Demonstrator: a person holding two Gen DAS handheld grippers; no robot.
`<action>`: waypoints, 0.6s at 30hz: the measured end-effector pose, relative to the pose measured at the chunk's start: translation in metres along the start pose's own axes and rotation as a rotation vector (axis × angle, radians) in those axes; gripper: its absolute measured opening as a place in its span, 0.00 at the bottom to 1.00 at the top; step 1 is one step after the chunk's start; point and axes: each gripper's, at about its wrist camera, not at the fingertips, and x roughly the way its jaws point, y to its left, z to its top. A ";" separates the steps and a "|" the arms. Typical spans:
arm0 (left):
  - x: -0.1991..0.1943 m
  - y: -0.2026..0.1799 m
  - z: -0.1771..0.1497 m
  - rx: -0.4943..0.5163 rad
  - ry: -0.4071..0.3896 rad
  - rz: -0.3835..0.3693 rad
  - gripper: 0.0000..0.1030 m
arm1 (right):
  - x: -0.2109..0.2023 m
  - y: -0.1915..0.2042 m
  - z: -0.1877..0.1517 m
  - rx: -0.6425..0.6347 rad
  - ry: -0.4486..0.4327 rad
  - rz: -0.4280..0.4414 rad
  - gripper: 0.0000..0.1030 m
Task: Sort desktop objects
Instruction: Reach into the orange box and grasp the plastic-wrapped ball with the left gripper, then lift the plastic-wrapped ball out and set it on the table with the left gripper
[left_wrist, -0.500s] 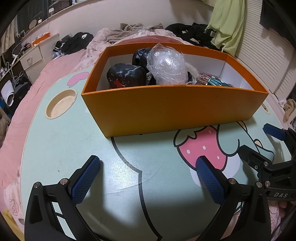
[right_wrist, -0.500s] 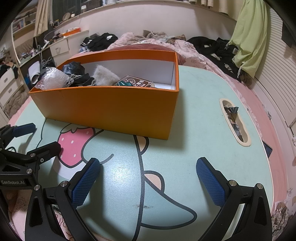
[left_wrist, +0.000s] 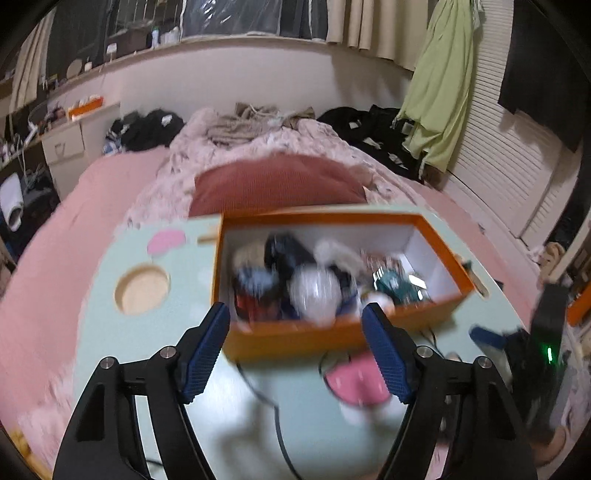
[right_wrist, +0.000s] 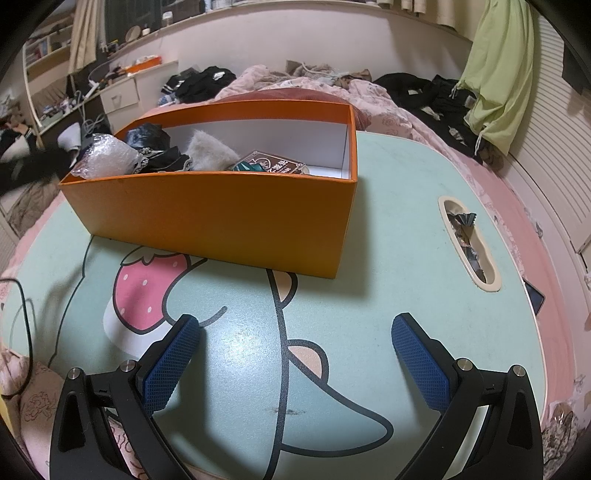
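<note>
In the left wrist view, blurred by motion, the left claw (left_wrist: 295, 349) stands with its blue-padded fingers partly apart and empty, nothing between them. The open rectangular orange cardboard box (left_wrist: 295, 338) lies straight ahead at twelve o'clock, its near wall just beyond the fingertips and its long axis running crosswise, roughly nine to three. Inside it, the crumpled clear bubble-wrap bundle (left_wrist: 316, 293) sits closest to this claw, right behind the near wall; dark items lie to its left, and a teal-and-brown packet (left_wrist: 391, 284) lies toward two o'clock. In the right wrist view, the right claw (right_wrist: 295, 363) is spread wide and empty above the pale green cartoon-printed table (right_wrist: 399, 236). Here the same box stands farther off, toward eleven o'clock, long axis again crosswise, with the bubble wrap at its far left end and a grey furry item (right_wrist: 208, 151) mid-box. Judging by this, the left claw is the nearer to the box's contents.
</note>
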 end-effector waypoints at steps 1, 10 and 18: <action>0.008 -0.004 0.007 0.024 0.007 0.005 0.67 | 0.000 0.000 0.000 0.000 0.000 0.000 1.00; 0.028 -0.012 0.014 0.025 -0.002 -0.013 0.23 | 0.001 -0.002 0.000 -0.001 -0.002 0.000 1.00; -0.024 -0.015 -0.013 0.009 -0.064 -0.091 0.23 | 0.000 -0.002 0.000 -0.001 -0.003 0.000 1.00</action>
